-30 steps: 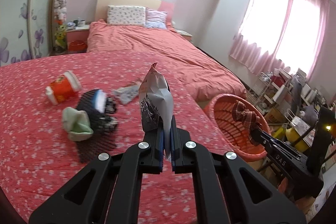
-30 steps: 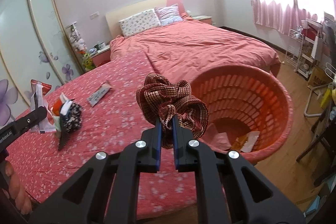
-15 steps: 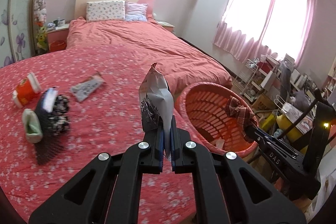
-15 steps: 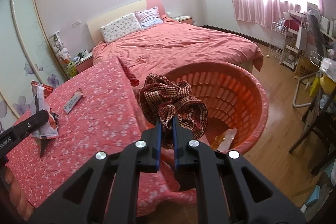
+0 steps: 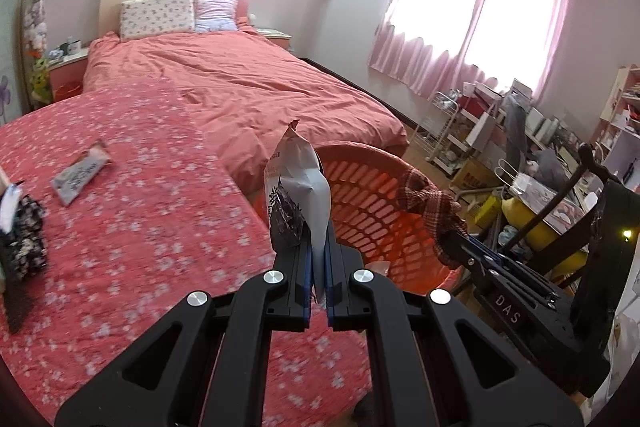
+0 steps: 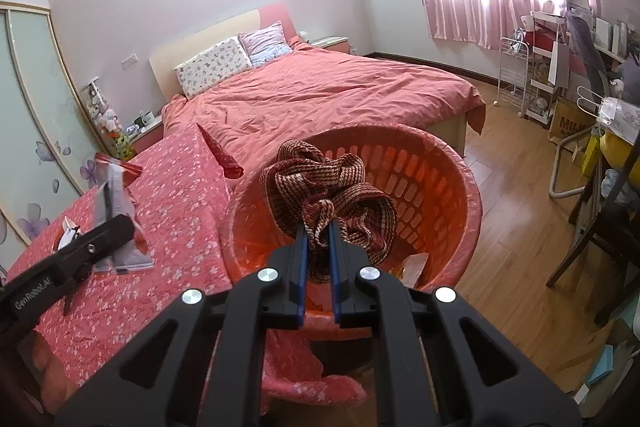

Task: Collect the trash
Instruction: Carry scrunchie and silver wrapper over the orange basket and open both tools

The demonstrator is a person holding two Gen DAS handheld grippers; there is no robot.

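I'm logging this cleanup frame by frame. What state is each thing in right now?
Left tool: shut on snack bag, held upright.
Right tool: shut on brown woven cloth, bunched over the basket.
Orange laundry basket: upright, scraps inside.
Flat wrapper: lying on the floral bedspread.

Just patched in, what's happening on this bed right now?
A person is clearing trash with two handheld grippers. The left gripper is shut on a crumpled white and grey snack bag, held over the edge of the pink flowered bedspread. The right gripper is shut on a bunched brown woven cloth, held above the round orange plastic laundry basket. A flat grey wrapper and some dark items lie on the bedspread.
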